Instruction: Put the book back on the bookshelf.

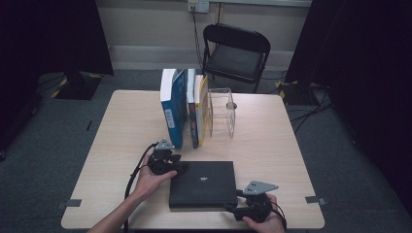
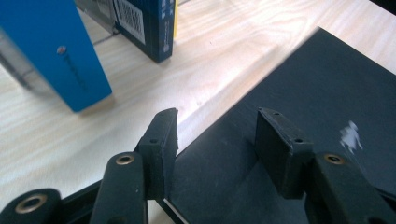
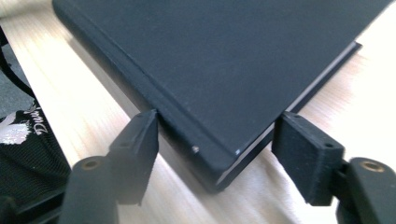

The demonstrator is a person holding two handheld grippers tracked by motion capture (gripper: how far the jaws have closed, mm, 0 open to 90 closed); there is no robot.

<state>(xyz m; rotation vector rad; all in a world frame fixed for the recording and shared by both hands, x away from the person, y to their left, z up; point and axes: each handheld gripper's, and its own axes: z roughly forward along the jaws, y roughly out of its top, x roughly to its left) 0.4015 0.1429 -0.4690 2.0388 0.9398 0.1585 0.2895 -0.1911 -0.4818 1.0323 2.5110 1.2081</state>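
Observation:
A black hardcover book (image 1: 204, 182) lies flat near the table's front edge. My left gripper (image 1: 180, 167) is at its far left corner. In the left gripper view the book (image 2: 303, 84) runs under my gripper (image 2: 217, 128): one jaw stands beside the book's edge and the other above the cover, with a clear gap between them. My right gripper (image 1: 234, 203) is at the near right corner. In the right gripper view that corner of the book (image 3: 224, 60) lies between the open jaws of my gripper (image 3: 219, 130), the left one close to the spine.
Behind the black book, a blue-spined book (image 1: 172, 109) and two thinner books (image 1: 197, 109) stand upright against a clear plastic holder (image 1: 224, 110) on the wooden table (image 1: 277, 141). A black folding chair (image 1: 235, 53) stands beyond the far edge.

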